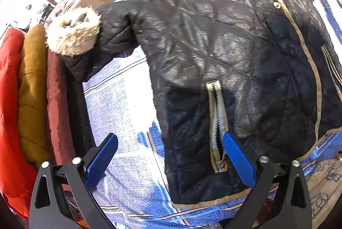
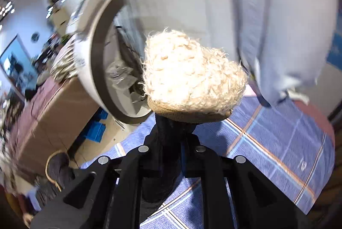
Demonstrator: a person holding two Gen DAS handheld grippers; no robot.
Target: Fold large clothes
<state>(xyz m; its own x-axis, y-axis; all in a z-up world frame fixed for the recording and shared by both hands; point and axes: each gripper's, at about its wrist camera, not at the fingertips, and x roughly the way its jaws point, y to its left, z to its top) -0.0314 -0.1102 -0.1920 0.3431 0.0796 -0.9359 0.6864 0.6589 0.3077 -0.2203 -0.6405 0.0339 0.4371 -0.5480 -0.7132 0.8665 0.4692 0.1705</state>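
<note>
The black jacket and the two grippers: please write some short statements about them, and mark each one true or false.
1. The left gripper is open and holds nothing. True.
2. The right gripper is open and empty. False: it is shut on the sleeve, just below the fur cuff.
3. The black jacket lies on a blue checked sheet. True.
4. The pocket zipper on the jacket front is red. False: it is silver with pale trim.
5. Folded red and mustard garments lie beside the sheet. True.

One black jacket [image 1: 224, 47], two fur cuffs [image 1: 72, 32].
</note>
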